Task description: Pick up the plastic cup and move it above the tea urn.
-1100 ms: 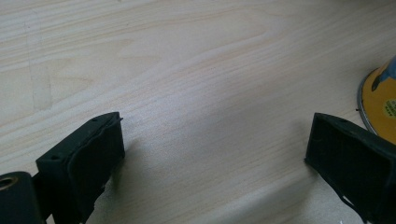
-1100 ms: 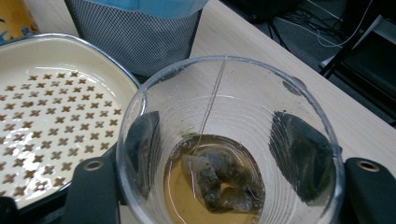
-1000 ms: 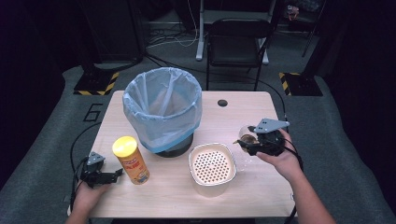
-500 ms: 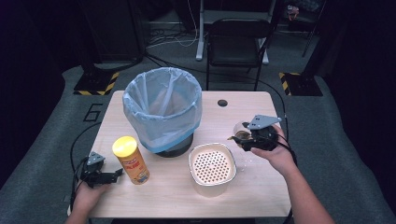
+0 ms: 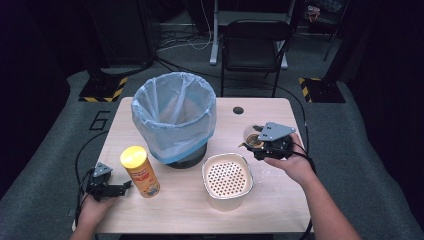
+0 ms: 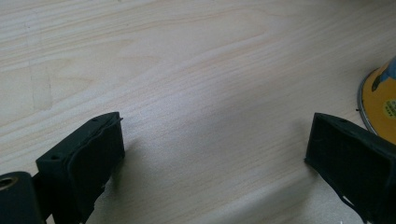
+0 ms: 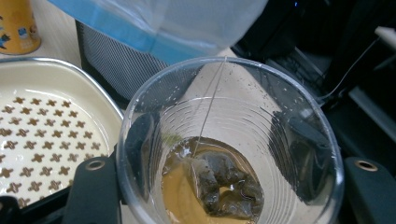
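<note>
a pale wooden table (image 5: 190, 210) seen from above. the right gripper (image 5: 260, 144) is raised over the table's right side, its jaws clamped around a clear plastic cup (image 7: 229, 140) holding brown liquid and a soaked tea bag (image 7: 224, 184). beside it sits a cream perforated strainer bowl (image 5: 227, 180), behind that a black mesh bin with a blue liner (image 5: 174, 117). the left gripper (image 5: 122, 187) rests at the table's left, jaws wide apart and empty, near a yellow snack canister (image 5: 140, 171).

Lined bin (image 5: 173, 117), yellow canister (image 5: 140, 171) and strainer (image 5: 227, 178) crowd mid-table; right edge lies bare
</note>
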The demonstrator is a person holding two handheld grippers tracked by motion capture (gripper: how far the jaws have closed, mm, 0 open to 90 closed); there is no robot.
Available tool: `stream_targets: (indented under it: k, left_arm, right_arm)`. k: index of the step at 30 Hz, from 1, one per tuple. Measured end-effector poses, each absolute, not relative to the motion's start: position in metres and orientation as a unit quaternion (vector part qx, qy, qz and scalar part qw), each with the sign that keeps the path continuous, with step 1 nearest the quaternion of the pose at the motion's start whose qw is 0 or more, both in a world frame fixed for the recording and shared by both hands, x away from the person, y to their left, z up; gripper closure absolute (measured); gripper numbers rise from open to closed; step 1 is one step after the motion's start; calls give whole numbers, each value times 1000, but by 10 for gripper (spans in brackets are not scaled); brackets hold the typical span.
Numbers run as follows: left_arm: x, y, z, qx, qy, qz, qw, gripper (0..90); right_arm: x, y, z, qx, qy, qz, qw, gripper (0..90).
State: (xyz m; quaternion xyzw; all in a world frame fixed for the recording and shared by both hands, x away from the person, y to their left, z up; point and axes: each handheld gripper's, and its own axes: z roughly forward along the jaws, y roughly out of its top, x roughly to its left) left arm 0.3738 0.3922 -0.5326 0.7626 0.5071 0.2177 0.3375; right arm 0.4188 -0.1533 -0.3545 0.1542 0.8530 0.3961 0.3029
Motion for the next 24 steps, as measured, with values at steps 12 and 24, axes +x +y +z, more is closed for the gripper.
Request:
stream_targets:
  k: [12, 24]
  left_arm:
    - [374, 392, -533, 763, 507, 218, 337, 40]
    - [374, 392, -533, 763, 507, 218, 337, 40]
  right_arm:
    - [403, -139, -351, 64, 848, 380, 364, 344]
    - [391, -129, -350, 19, 840, 368, 399, 350]
